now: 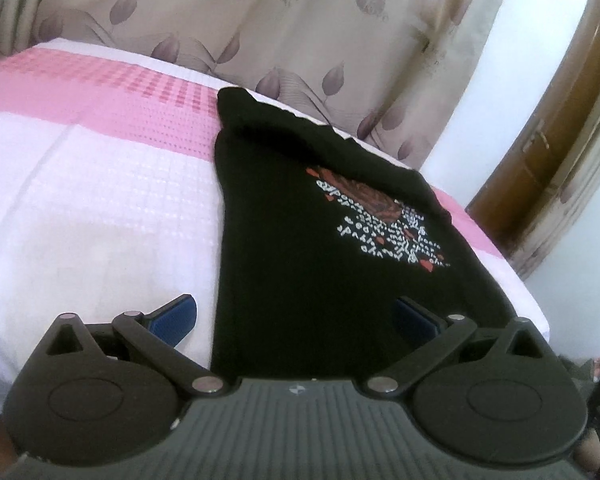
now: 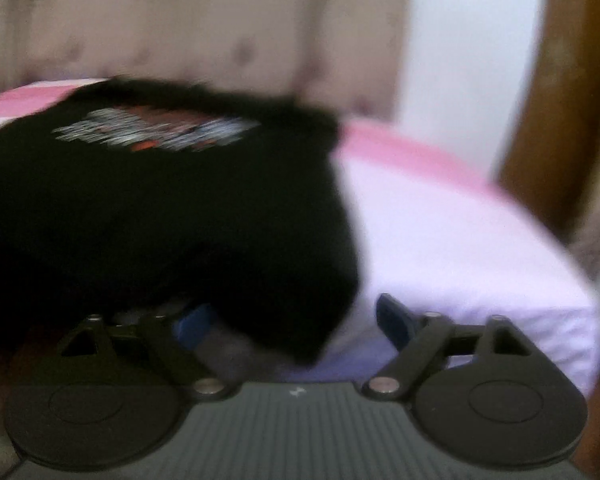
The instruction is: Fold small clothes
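Shirt: black T-shirt (image 1: 300,240) lies flat on my pink-and-white bed (image 1: 100,200) — right side.
Left gripper (image 1: 296,314): wide open, straddling its near hem, gripping nothing.
Right gripper (image 2: 296,320): open — blurred; shirt's near corner between fingers.

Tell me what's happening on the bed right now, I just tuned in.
A person with a handheld gripper in each hand is folding a small black printed shirt laid on a pink and white bedspread. The left gripper is open, its jaws straddling the shirt's near left edge without pinching it. The right gripper is at the shirt's near right corner, with cloth between the jaws, but that view is blurred, so a firm grip cannot be confirmed. Part of the shirt's far side looks already folded over.
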`<state>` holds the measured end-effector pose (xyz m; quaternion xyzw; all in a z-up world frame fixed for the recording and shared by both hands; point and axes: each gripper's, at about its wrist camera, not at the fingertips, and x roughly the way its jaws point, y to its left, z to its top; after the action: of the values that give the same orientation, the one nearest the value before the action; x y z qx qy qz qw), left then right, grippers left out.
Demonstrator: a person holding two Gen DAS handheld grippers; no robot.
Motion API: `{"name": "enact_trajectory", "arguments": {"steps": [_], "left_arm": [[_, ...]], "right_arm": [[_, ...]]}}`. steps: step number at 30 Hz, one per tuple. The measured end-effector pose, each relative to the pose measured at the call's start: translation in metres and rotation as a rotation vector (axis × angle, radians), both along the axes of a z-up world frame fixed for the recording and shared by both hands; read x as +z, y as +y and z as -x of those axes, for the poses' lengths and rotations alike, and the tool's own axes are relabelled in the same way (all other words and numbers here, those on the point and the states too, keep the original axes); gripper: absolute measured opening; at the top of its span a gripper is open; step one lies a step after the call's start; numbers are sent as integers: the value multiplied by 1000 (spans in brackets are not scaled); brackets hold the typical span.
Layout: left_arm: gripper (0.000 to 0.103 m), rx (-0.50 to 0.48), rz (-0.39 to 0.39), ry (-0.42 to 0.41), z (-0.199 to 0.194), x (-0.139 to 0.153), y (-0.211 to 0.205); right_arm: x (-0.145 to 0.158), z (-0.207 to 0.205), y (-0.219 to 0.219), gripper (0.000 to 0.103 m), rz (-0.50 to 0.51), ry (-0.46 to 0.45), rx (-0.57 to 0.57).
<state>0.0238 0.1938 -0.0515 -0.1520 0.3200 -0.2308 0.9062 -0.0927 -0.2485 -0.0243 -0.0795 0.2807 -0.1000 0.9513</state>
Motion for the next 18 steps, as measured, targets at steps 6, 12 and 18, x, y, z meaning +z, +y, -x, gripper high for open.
{"name": "enact_trajectory", "arguments": {"steps": [6, 12, 18], "left_arm": [[103, -12, -19, -15, 4, 1, 3], [103, -29, -44, -36, 8, -6, 3], [102, -92, -65, -58, 20, -5, 7]], "right_arm": [[13, 31, -51, 45, -107, -75, -264], [18, 66, -91, 62, -427, -88, -164], [30, 35, -103, 80, -437, -46, -26]]}}
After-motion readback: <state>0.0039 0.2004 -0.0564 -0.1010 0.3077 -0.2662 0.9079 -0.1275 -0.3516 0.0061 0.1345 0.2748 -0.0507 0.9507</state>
